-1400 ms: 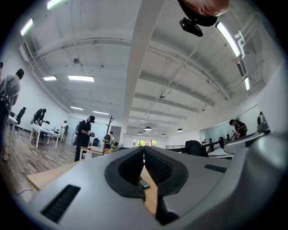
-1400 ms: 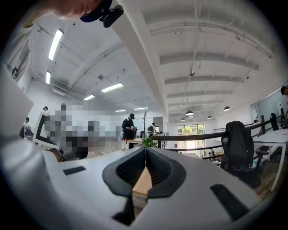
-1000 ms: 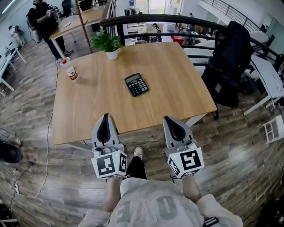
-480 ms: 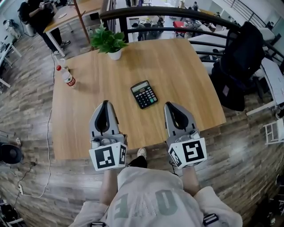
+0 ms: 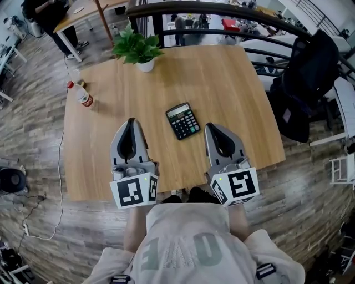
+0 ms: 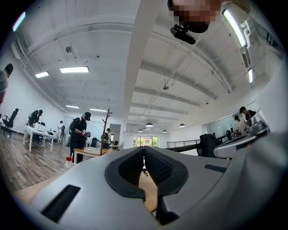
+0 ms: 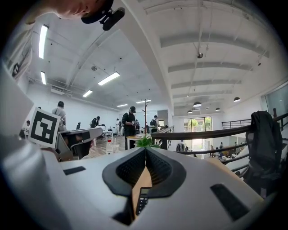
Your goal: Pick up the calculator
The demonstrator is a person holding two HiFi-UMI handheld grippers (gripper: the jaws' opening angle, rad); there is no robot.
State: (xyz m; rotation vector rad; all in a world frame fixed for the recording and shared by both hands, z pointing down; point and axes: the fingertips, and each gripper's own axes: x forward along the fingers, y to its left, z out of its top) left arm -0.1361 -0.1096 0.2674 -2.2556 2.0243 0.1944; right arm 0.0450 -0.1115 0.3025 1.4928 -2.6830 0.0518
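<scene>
A black calculator (image 5: 183, 121) lies flat on the wooden table (image 5: 233, 83), a little in from the near edge. My left gripper (image 5: 131, 120) hovers over the table to the calculator's left, its jaws shut with nothing in them. Just right of the calculator hovers my right gripper (image 5: 210, 127), also shut and empty. In the left gripper view the left gripper (image 6: 144, 148) shows its pads meeting at the tip. The right gripper (image 7: 146, 149) has its tips touching in its own view, and the calculator (image 7: 141, 202) shows low through the gap behind them.
A potted plant (image 5: 138, 50) stands at the table's far left edge and a red-capped bottle (image 5: 81, 94) near its left edge. A chair draped with a black jacket (image 5: 308, 72) stands to the right. A black railing (image 5: 222, 11) runs behind the table. People stand at desks beyond.
Both grippers have moved forward from in front of the table's edge to over the tabletop, now flanking the calculator. Both stayed shut. The calculator has not moved on the table.
</scene>
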